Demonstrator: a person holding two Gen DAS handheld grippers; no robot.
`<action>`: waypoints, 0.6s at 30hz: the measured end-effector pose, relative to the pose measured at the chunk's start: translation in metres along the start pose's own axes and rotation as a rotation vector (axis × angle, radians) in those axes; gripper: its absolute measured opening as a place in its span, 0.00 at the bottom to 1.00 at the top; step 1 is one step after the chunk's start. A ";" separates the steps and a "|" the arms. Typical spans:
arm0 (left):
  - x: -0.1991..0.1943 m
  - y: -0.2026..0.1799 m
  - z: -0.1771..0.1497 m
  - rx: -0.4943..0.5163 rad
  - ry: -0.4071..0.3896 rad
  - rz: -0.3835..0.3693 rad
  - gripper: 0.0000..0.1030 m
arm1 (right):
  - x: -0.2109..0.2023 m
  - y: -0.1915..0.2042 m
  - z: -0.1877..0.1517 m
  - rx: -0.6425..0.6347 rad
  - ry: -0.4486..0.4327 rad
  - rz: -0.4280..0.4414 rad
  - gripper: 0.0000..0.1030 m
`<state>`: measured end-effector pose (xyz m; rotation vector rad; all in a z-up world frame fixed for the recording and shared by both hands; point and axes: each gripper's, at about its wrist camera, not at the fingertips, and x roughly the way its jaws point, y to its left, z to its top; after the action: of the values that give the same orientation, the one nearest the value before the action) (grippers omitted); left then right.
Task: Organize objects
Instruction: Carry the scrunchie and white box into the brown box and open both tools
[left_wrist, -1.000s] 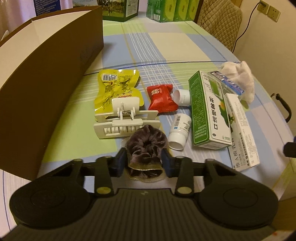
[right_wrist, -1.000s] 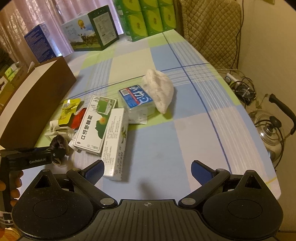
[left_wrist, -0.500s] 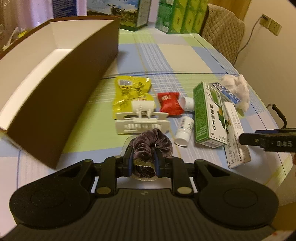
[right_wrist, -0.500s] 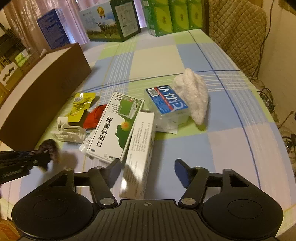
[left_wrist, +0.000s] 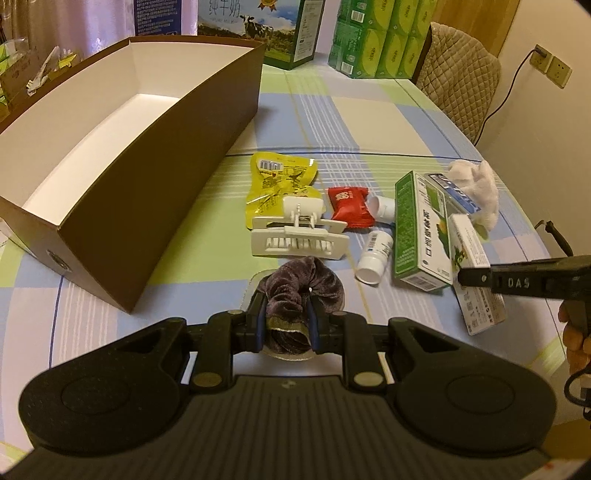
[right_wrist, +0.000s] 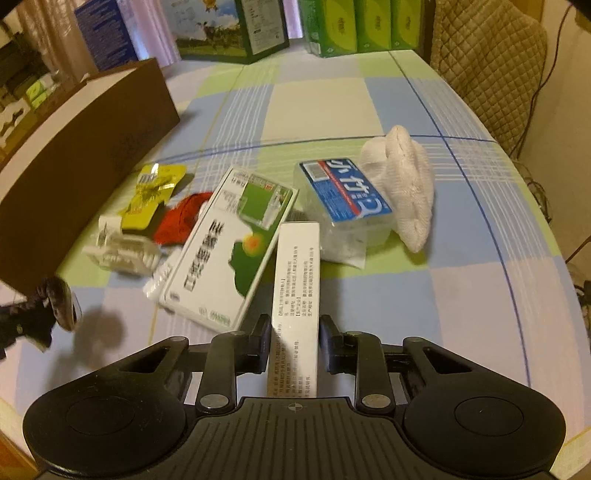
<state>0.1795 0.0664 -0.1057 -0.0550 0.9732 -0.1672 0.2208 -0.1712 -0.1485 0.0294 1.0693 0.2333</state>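
Note:
My left gripper (left_wrist: 286, 325) is shut on a purple velvet scrunchie (left_wrist: 299, 284) and holds it a little above the checked tablecloth. The open brown box (left_wrist: 129, 206) with a white inside lies to its left. In the right wrist view the scrunchie (right_wrist: 55, 299) hangs at the far left over its shadow. My right gripper (right_wrist: 294, 343) has both fingers pressed against the sides of a long white box (right_wrist: 295, 280), whose near end lies between them on the table.
A white hair claw (left_wrist: 299, 236), yellow snack packet (left_wrist: 277, 181), red packet (left_wrist: 349, 206), small white bottle (left_wrist: 375, 256) and green-white box (left_wrist: 417, 229) lie clustered. A blue-labelled clear box (right_wrist: 343, 199) and white cloth (right_wrist: 406, 184) sit behind. Cartons (left_wrist: 255, 29) line the far edge.
The left gripper closed on the scrunchie and rose with it, and the brown box's inside came into view. The right gripper came down over the long white box and its fingers narrowed onto it.

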 end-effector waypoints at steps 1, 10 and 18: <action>-0.001 -0.002 -0.001 0.001 -0.001 -0.002 0.18 | -0.001 -0.001 -0.003 -0.001 0.005 0.002 0.22; -0.016 -0.027 -0.010 0.021 -0.017 -0.020 0.18 | -0.036 -0.016 -0.029 0.014 -0.017 0.034 0.21; -0.040 -0.052 -0.019 0.018 -0.056 -0.020 0.18 | -0.083 -0.018 -0.038 -0.019 -0.078 0.109 0.21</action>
<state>0.1356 0.0224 -0.0776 -0.0530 0.9152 -0.1915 0.1531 -0.2088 -0.0976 0.0792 0.9887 0.3386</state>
